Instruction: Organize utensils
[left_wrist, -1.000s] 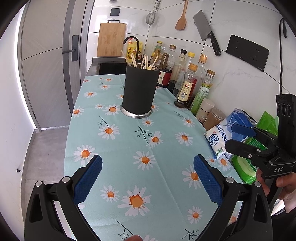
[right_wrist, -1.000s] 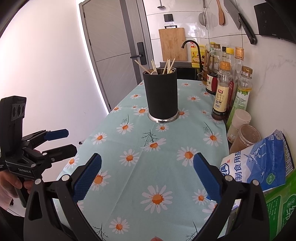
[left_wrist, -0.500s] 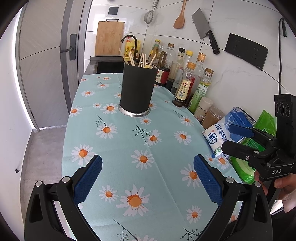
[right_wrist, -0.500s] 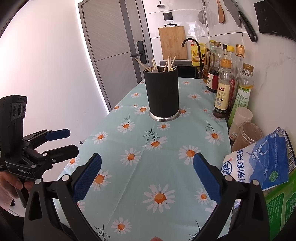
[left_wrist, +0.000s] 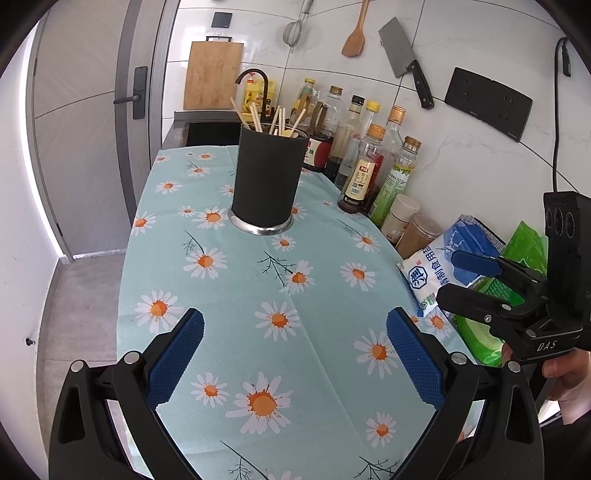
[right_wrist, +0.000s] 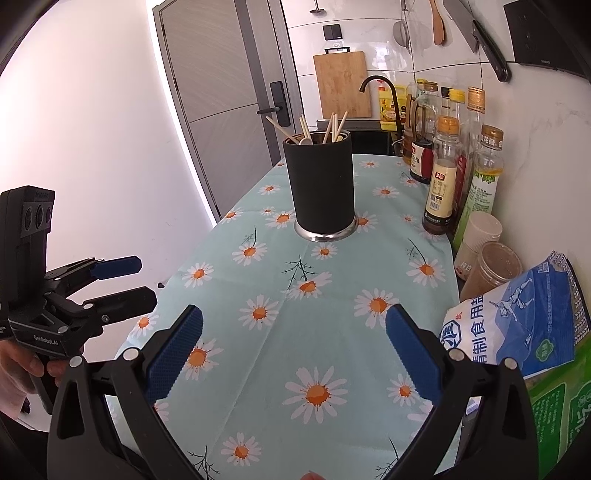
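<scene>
The black utensil holder (left_wrist: 265, 181) with chopsticks (left_wrist: 275, 120) inside stands upright far on the desk (left_wrist: 229, 295), well ahead of the left gripper (left_wrist: 294, 356) and right gripper (right_wrist: 294, 354), both jaws spread wide and empty.

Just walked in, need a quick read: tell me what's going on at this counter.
A person holds a tool in each hand, the left tool and right tool, both open and empty above the daisy tablecloth. Ahead stands a black utensil holder with chopsticks in it. Neither tool touches anything.
</scene>
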